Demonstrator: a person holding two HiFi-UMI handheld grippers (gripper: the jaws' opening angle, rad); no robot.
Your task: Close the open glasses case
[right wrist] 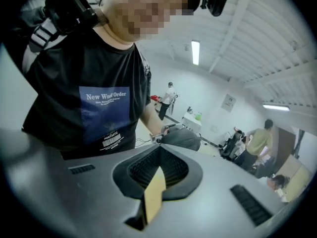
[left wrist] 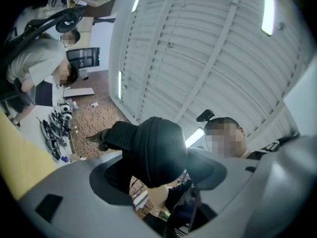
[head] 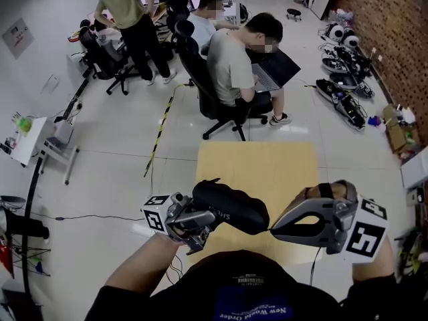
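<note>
Left gripper (head: 202,218) — jaws clamped on black, oblong, fabric-textured glasses case (head: 234,206); right gripper (head: 273,231) — jaws pressed together, empty, tip just beside case's end.

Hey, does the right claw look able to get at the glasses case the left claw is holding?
Probably yes. The glasses case is held up in the left claw, its free end toward the right claw, which is shut and empty, with nothing between them.

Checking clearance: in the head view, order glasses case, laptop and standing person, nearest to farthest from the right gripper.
1. glasses case, beside the right gripper tip
2. laptop, beyond the table
3. standing person, far upper left
</note>
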